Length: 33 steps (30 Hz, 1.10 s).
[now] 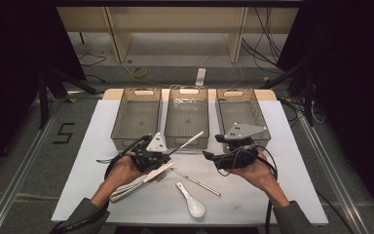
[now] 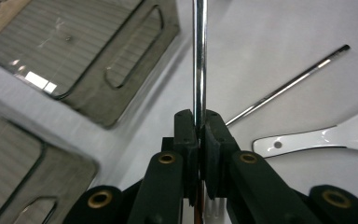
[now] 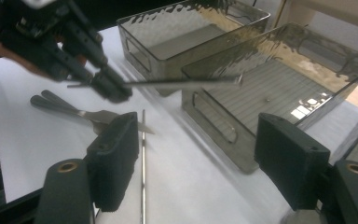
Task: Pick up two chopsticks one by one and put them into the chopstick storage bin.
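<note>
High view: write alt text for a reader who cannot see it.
A person's left gripper clamps a metal chopstick above a white table, while the right gripper is open beside it. Three mesh baskets stand behind; a second chopstick and a white spoon lie in front.

— What sort of place is this?

— A lab or recording studio, not a home. Black curtains (image 1: 14, 44) hang on both sides, and the surface (image 1: 107, 195) is covered with a plain white sheet.

— Anything else?

— Loose cables (image 1: 263, 39) trail over the grey floor (image 1: 24, 141) behind it, beside a coil of yellow cable (image 1: 138, 73). A digit 5 (image 1: 64, 132) is taped to the floor at the left. Metal rails (image 1: 19, 168) run along both sides, and bare light-wood furniture (image 1: 121, 34) stands at the back.

— And the surface itself?

— Three identical wire-mesh baskets (image 1: 135, 119) sit in a neat row, like a test layout.
</note>
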Each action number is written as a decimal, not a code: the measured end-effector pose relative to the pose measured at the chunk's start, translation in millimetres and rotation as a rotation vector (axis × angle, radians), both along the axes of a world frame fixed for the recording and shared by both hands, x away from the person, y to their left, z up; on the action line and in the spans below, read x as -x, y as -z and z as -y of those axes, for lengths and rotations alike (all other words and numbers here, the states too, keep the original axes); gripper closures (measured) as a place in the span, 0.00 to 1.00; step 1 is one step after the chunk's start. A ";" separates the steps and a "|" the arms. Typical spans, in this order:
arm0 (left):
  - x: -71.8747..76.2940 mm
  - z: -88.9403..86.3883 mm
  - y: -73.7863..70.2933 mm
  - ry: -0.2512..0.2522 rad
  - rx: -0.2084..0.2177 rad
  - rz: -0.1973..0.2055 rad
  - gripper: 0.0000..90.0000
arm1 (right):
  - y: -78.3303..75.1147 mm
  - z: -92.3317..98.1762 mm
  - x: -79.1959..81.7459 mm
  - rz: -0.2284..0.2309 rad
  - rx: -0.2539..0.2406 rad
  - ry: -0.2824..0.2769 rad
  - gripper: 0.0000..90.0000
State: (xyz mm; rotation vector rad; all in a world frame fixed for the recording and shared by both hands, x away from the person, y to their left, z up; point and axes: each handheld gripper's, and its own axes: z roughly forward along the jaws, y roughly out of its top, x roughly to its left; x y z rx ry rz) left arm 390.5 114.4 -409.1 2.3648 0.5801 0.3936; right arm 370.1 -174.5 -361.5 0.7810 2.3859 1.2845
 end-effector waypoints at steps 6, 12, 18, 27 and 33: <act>-8.6 -15.1 -6.6 -0.101 0.064 -0.024 0.95 | 14.8 -5.1 0.4 -0.028 0.037 -0.003 0.34; -20.0 -35.8 -13.6 -0.191 0.137 -0.056 0.95 | 31.5 -4.9 2.1 -0.061 0.066 -0.001 0.33; -27.9 -50.7 -23.2 -0.244 0.176 -0.050 0.95 | 42.9 -9.7 3.6 -0.080 0.071 0.016 0.29; -48.5 -67.0 -34.6 -0.320 0.201 -0.037 0.95 | 55.0 -13.3 11.7 -0.092 0.134 0.001 0.29; -67.1 -76.7 -37.7 -0.386 0.199 -0.042 0.95 | 61.8 -12.1 15.0 -0.104 0.152 -0.002 0.29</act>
